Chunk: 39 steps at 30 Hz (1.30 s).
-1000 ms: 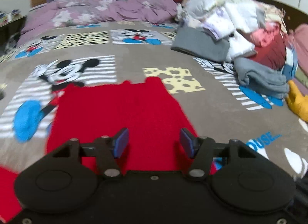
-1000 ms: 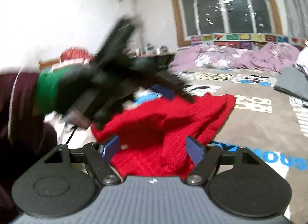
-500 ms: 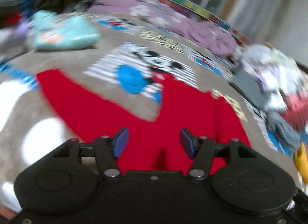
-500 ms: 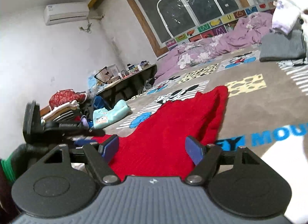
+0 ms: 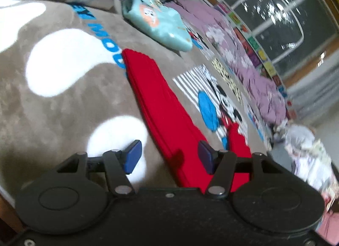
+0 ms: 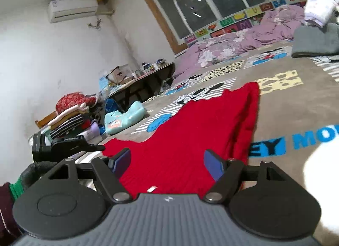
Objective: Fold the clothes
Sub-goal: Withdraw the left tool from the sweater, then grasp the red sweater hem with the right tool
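Note:
A red knit sweater [image 6: 203, 127] lies flat on the brown Mickey Mouse blanket [image 6: 296, 108]. In the left wrist view one red sleeve [image 5: 156, 97] stretches away from me across the blanket. My left gripper [image 5: 167, 157] is open and empty, low over the near end of that sleeve. My right gripper [image 6: 167, 161] is open and empty, just above the sweater's near edge. The left gripper also shows in the right wrist view [image 6: 63, 144], at the sweater's left edge.
A folded teal garment [image 5: 156, 19] lies beyond the sleeve end. A pile of folded clothes [image 6: 67, 119] sits at the left. A purple quilt [image 6: 243, 42] lines the far side. A grey folded piece [image 6: 315, 42] and a clothes heap [image 5: 307, 157] lie at the right.
My left gripper has swung left from over the sweater's body to along its spread sleeve. The sweater, bunched a second ago, now lies flat. Both grippers stay open.

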Motion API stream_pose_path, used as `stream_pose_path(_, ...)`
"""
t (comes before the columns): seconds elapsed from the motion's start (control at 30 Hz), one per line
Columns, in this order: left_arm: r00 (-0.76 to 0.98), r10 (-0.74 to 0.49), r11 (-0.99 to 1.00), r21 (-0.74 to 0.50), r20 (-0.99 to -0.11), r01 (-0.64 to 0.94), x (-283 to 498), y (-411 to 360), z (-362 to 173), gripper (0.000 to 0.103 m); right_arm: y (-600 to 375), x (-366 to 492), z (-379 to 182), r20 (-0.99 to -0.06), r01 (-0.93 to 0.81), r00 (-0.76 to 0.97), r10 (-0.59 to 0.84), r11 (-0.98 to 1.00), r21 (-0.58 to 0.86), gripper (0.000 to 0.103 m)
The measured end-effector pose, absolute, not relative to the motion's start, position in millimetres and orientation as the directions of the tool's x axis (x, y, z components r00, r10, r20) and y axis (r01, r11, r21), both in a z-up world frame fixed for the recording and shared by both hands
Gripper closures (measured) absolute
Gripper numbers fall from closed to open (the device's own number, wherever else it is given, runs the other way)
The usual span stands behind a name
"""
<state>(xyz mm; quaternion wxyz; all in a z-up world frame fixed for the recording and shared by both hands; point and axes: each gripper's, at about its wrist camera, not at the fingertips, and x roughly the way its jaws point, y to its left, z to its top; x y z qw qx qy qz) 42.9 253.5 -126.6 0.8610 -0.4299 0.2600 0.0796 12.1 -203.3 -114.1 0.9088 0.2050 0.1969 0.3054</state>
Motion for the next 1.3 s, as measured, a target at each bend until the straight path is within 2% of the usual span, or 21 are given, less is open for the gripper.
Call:
stream_pose_path(0.23, 0.869, -0.059, 0.602, -0.713, -0.491, -0.361, 63, 257, -131, 0.049, -217, 19, -121, -0.222, -0.437, 0.759, 0.612, 0.732, 0.523, 0.027)
stream_pose_path(0.27, 0.866, -0.048, 0.621, -0.694, -0.498, -0.365, 65, 255, -129, 0.059, -218, 20, -122, -0.218, -0.436, 0.759, 0.613, 0.728, 0.53, 0.027)
stream_pose_path(0.3, 0.862, -0.035, 0.641, -0.673, -0.506, -0.369, 66, 253, -128, 0.076, -220, 22, -123, -0.215, -0.433, 0.76, 0.614, 0.724, 0.536, 0.027)
stream_pose_path(0.33, 0.857, -0.022, 0.661, -0.651, -0.514, -0.374, 68, 251, -127, 0.082, -221, 23, -123, -0.212, -0.432, 0.76, 0.614, 0.721, 0.542, 0.027)
stream_pose_path(0.37, 0.86, -0.021, 0.675, -0.642, -0.509, -0.364, 69, 249, -125, 0.093, -221, 24, -124, -0.211, -0.43, 0.761, 0.613, 0.72, 0.544, 0.027)
stream_pose_path(0.4, 0.865, -0.021, 0.687, -0.635, -0.502, -0.352, 70, 246, -123, 0.095, -222, 25, -124, -0.21, -0.428, 0.762, 0.613, 0.719, 0.547, 0.027)
stream_pose_path(0.77, 0.931, -0.077, 0.908, -0.41, -0.356, -0.082, 64, 158, -70, 0.095, -230, 30, -122, -0.153, -0.446, 0.744, 0.65, 0.654, 0.612, 0.027)
stream_pose_path(1.13, 0.915, -0.248, 0.962, -0.196, -0.319, 0.192, 54, 45, -55, 0.095, -249, 31, -121, -0.079, -0.428, 0.746, 0.661, 0.567, 0.704, 0.027)
stream_pose_path(1.3, 0.89, -0.31, 0.95, -0.092, -0.335, 0.297, 49, 0, -63, 0.095, -258, 36, -127, -0.047, -0.401, 0.745, 0.665, 0.504, 0.765, 0.027)
